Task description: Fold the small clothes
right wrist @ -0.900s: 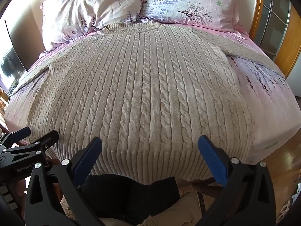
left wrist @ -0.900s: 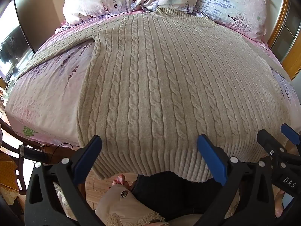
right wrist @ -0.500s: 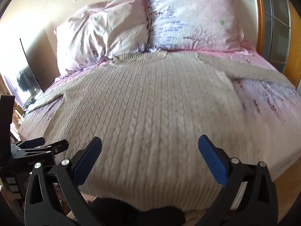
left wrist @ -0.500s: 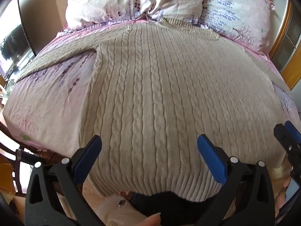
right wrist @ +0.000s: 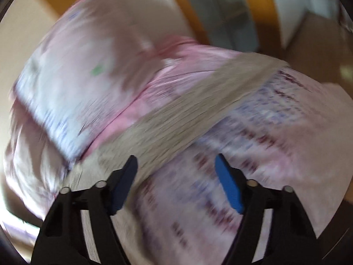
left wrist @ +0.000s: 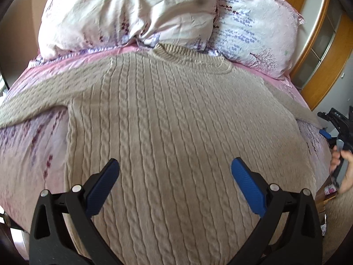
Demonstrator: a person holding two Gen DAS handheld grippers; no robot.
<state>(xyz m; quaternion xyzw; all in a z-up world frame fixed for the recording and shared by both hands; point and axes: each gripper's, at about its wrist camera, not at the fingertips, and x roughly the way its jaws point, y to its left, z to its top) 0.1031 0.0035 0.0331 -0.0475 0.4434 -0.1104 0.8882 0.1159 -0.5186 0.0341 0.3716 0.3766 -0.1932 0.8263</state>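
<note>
Beige cable-knit sweater (left wrist: 176, 119) is lying flat, front up, on the pink floral bedsheet (left wrist: 28, 154), neckline toward the two pillows (left wrist: 123, 13) at the head of the bed, hem toward the cam. L sleeve (left wrist: 33, 97) is stretching out sideways over the sheet; R sleeve (right wrist: 198, 108) is doing the same on the other side, running diagonally across the sheet in the R wrist view. L gripper (left wrist: 175, 170) is hovering over the lower body of the sweater w/ its blue pads (left wrist: 247, 187) spread wide apart, nothing between them, not clamping any fabric; can't tell if the tips are touching the knit. R gripper (right wrist: 176, 167) is also gaping, jaws apart though a bit narrower than the L, holding nothing; it's pointing at the R sleeve where it meets the sweater body, w/ the left-side pad looking just at the sleeve's edge, contact unclear. R wrist view is heavily motion-blurred, so fine detail there is unreadable. In the L wrist view the R gripper is showing at the far right edge, off the side of the bed, w/ the person's hand (left wrist: 344, 172) wrapping around its handle. Wooden headboard frame (left wrist: 317, 70) is standing behind the pillows on the right.
</note>
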